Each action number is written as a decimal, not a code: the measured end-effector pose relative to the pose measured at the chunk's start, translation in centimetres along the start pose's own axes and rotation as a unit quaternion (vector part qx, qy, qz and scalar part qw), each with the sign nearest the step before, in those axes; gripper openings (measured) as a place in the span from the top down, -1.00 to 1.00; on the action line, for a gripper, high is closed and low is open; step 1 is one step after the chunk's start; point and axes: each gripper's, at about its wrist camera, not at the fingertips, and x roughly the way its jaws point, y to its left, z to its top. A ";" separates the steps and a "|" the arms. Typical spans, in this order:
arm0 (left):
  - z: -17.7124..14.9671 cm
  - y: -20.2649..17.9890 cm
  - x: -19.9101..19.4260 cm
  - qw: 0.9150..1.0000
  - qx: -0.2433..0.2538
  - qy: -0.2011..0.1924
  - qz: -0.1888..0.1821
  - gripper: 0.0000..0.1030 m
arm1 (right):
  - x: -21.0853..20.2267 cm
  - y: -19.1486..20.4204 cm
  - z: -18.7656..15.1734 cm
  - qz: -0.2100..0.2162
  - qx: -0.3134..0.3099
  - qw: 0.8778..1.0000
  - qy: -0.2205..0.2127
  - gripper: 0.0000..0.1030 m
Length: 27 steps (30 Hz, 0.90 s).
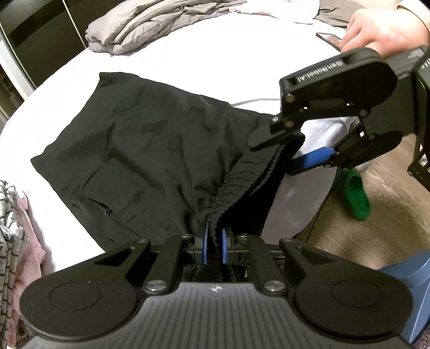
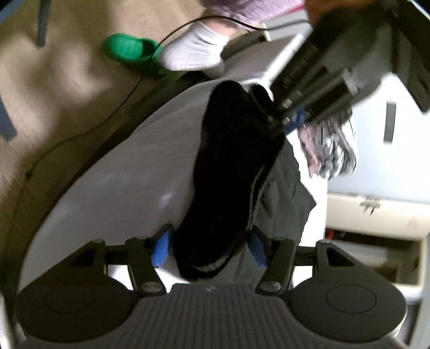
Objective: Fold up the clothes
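A bed (image 1: 166, 69) with a white sheet fills most of the left wrist view, with a grey blanket (image 1: 150, 24) bunched at its far side. A pair of black shorts (image 1: 129, 145) lies spread on the sheet, its elastic waistband (image 1: 242, 185) lifted off the bed at the near edge. A pile of striped and pink clothes (image 1: 13, 228) sits at the left. The left gripper (image 1: 214, 245) has its fingers pressed together, pinching the waistband. The right gripper (image 1: 285, 154), held by a hand (image 1: 384, 32), has its fingers spread around the far end of the waistband; the pads do not seem to press on it. On the wooden floor beside the bed lies a green slipper (image 1: 354, 196). A phone (image 1: 330, 39) rests on the sheet near the hand.
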 end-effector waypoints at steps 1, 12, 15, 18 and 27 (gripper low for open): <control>0.0 0.0 0.0 1.000 -0.002 0.000 0.000 0.85 | 0.0 0.3 0.0 -0.006 -0.016 1.000 -0.003 -0.30; -0.1 0.1 0.0 1.000 -0.005 0.000 -0.003 0.85 | 0.2 1.1 -0.9 -0.022 -0.036 0.999 -0.001 -0.30; -0.1 0.1 0.1 1.000 -0.005 0.000 -0.004 0.85 | 0.5 1.4 -1.0 -0.044 -0.051 0.998 0.006 -0.30; -0.1 0.1 0.1 1.000 -0.005 0.000 -0.004 0.85 | 0.6 1.6 -1.2 -0.064 -0.075 0.995 -0.009 -0.28; -0.3 -0.2 -0.1 1.000 -0.006 -0.003 0.003 0.85 | 0.3 0.4 -1.0 -0.077 -0.071 0.994 -0.038 0.28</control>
